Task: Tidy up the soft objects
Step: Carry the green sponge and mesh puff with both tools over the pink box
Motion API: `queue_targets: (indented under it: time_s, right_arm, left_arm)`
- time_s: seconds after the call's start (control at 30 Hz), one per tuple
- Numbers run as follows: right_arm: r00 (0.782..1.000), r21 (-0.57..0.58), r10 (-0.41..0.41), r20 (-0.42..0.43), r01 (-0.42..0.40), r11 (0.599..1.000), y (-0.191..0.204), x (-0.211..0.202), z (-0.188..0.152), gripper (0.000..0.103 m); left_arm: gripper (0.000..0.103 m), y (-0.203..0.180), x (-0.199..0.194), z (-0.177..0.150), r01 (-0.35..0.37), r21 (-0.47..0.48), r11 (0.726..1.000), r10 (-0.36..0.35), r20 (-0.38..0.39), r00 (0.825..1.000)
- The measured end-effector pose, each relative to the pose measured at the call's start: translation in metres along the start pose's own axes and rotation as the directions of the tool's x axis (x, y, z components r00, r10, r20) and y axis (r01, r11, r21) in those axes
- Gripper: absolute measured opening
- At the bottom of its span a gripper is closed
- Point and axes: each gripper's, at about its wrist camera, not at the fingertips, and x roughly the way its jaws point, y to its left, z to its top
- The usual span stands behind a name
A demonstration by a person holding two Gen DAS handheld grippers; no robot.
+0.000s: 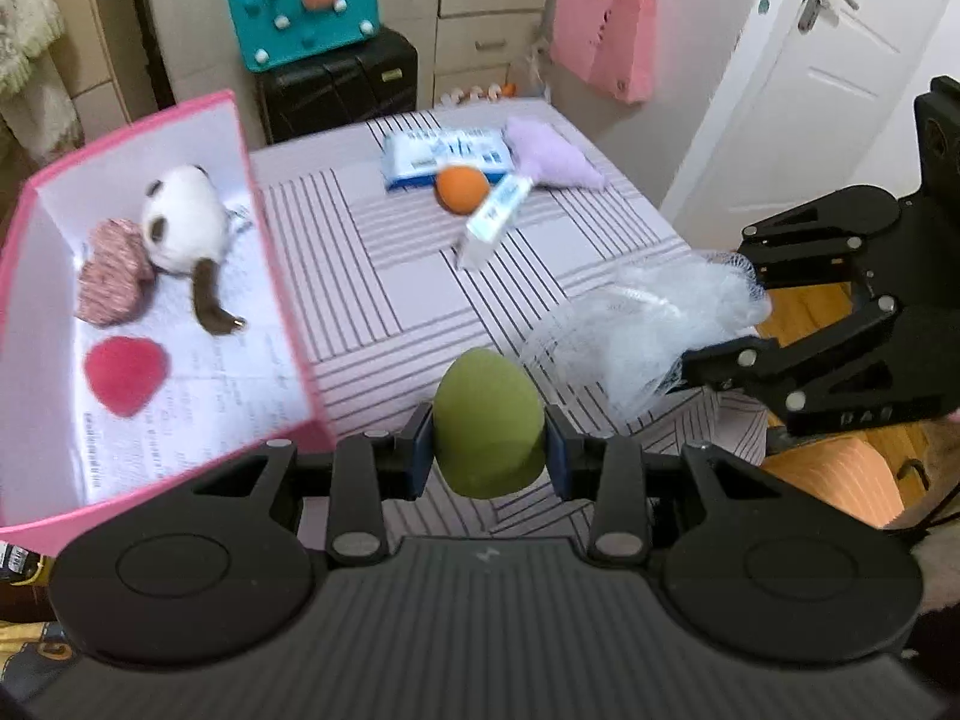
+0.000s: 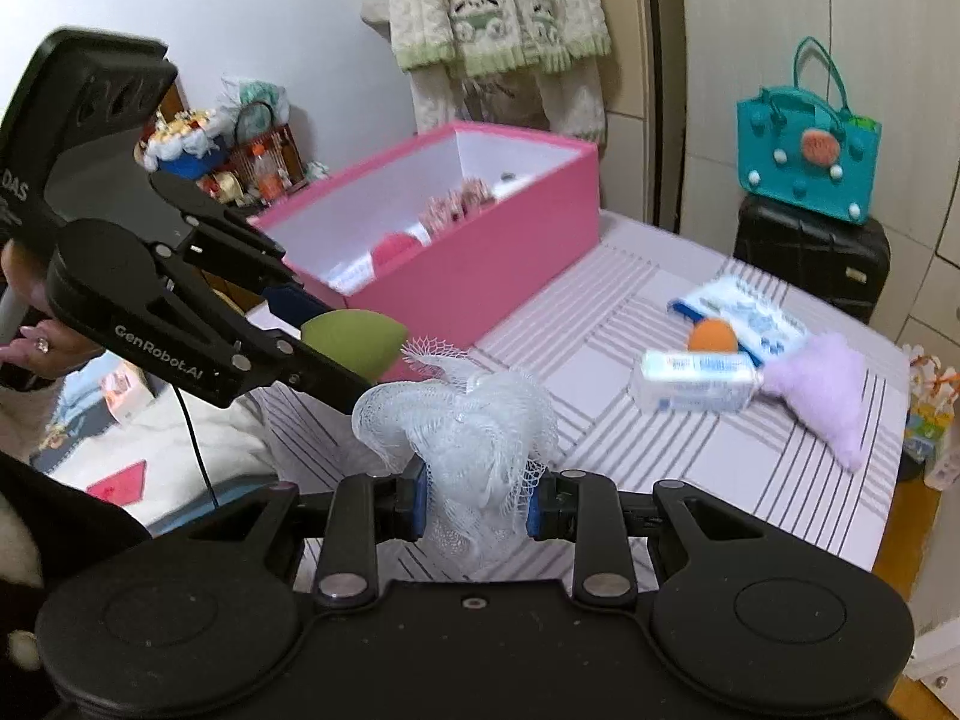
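The pink box (image 1: 282,276) stands open on the left part of the tabletop (image 1: 384,276), white inside; in it lie a panda plush (image 1: 183,219), a pink-and-white knitted piece (image 1: 111,279) touching the plush, and a red heart-shaped sponge (image 1: 125,372) nearer the front, apart from the other two; printed paper lines the floor of the box.

The left gripper (image 1: 489,450) has its jaws pinching a green egg-shaped sponge (image 1: 489,426), held above the tabletop just beside the box's near corner; the right gripper (image 2: 477,504) has its jaws pinching a white mesh bath pouf (image 2: 468,438), also lifted off the surface, close to the green sponge on its right.

Still on the tabletop, at the far side, lie a blue-and-white wipes pack (image 1: 447,156), an orange ball (image 1: 461,189) touching its front edge, a white-and-blue tube (image 1: 492,219) leaning across beside the ball, and a lilac plush pad (image 1: 549,156) just right of the pack.

The tabletop carries a cloth of pale lilac with dark stripes in squares; behind it stand a black suitcase (image 1: 339,84) with a teal felt bag (image 1: 303,6) on top, beige cupboards, a white door (image 1: 816,72) at right, and pink bags (image 1: 603,42) hanging beside it; towels (image 2: 492,6) hang on the wall in the right wrist view.
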Motion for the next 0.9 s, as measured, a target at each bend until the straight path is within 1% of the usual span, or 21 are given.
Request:
queue_targets:
  time_s: [0.27, 0.33, 0.4, 0.5, 0.63, 0.73, 0.9]
  right_arm:
    - [0.999, -0.040, 0.014, 0.046, -0.012, 0.999, 0.014, -0.008, 0.036, 0.033]
    - [0.997, -0.043, 0.009, 0.071, -0.006, 0.999, 0.018, -0.007, 0.045, 0.033]
    - [0.994, -0.044, 0.030, 0.103, -0.026, 0.999, 0.022, -0.007, 0.054, 0.033]
    - [0.989, -0.062, 0.040, 0.141, -0.032, 0.998, 0.026, -0.007, 0.072, 0.033]
    - [0.981, -0.088, 0.060, 0.183, -0.044, 0.995, 0.032, -0.004, 0.097, 0.033]
    - [0.974, -0.113, 0.090, 0.206, -0.068, 0.991, 0.034, 0.001, 0.115, 0.033]
    - [0.962, -0.124, 0.161, 0.221, -0.136, 0.983, 0.033, 0.018, 0.143, 0.033]
  left_arm:
    - [0.036, 0.023, -0.036, -0.004, -0.050, -0.019, 0.999, 0.051, 0.077, 0.996]
    - [0.036, 0.032, -0.042, -0.005, -0.068, -0.027, 0.997, 0.070, 0.094, 0.993]
    - [0.036, 0.039, -0.049, -0.006, -0.097, -0.017, 0.995, 0.098, 0.114, 0.989]
    - [0.036, 0.054, -0.058, -0.003, -0.136, -0.021, 0.990, 0.138, 0.128, 0.982]
    - [0.036, 0.078, -0.065, 0.000, -0.150, -0.060, 0.987, 0.157, 0.157, 0.975]
    - [0.036, 0.099, -0.062, -0.001, -0.147, -0.103, 0.984, 0.163, 0.158, 0.974]
    - [0.036, 0.130, -0.042, 0.002, -0.140, -0.172, 0.975, 0.161, 0.112, 0.981]
